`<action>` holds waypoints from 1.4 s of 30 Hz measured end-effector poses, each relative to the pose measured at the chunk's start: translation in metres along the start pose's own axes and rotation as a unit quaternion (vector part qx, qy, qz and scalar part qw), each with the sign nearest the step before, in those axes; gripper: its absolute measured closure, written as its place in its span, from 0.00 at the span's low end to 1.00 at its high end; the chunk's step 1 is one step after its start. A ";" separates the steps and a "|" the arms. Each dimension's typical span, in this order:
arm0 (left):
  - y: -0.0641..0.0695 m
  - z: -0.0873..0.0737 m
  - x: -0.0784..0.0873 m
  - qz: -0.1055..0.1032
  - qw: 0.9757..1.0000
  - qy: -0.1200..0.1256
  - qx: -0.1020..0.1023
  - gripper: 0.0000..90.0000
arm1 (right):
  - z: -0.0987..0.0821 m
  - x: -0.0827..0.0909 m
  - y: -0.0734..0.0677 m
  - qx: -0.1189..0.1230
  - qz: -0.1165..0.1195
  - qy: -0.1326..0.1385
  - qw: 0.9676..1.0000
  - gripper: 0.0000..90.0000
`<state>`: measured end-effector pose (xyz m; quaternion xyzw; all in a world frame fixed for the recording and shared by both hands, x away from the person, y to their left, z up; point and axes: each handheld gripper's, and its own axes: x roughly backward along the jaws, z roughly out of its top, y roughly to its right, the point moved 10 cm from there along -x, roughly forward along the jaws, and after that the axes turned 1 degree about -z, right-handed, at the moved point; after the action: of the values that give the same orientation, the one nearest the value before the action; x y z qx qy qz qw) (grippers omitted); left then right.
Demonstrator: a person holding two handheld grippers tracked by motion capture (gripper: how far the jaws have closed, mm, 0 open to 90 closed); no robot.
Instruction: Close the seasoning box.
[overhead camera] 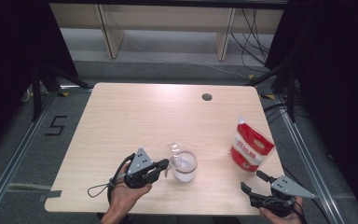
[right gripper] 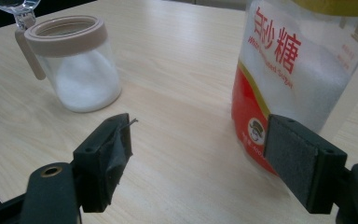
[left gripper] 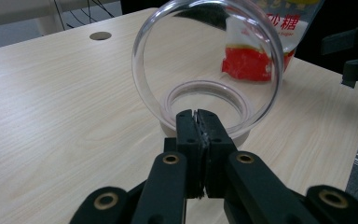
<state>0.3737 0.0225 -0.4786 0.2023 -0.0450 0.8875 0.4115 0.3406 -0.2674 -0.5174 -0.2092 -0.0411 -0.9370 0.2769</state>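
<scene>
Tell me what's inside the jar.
The jar holds white grains, filling roughly its lower half. Its clear lid is flipped up, pinched by the left claw. Anything under the grains is hidden.

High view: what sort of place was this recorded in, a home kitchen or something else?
Probably a lab or recording booth, not a kitchen. The bare wooden table stands inside a metal frame hung with black curtains, a "5" is taped on the grey carpet, and loose cables trail behind.

A pale, matt wood-grain table [overhead camera: 135,116] carries a clear glossy glass jar [right gripper: 81,70] with a beige plastic collar, beside a shiny red-and-white plastic sugar pouch [right gripper: 289,70].
</scene>
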 end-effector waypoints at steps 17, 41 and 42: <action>0.007 -0.002 0.001 -0.035 0.998 0.001 0.047 0.74 | 0.000 -0.001 0.000 -0.003 0.005 0.001 1.000 0.27; 0.015 -0.043 0.015 -0.044 0.997 -0.034 0.058 0.29 | 0.001 -0.001 0.000 -0.003 0.006 0.006 1.000 0.24; 0.014 -0.045 0.016 -0.045 0.997 -0.036 0.048 0.28 | 0.002 -0.002 -0.001 -0.002 0.008 0.011 1.000 0.25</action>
<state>0.3394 0.0353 -0.5124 0.2555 -0.0081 0.8613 0.4391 0.3427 -0.2650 -0.5166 -0.1999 -0.0341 -0.9370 0.2844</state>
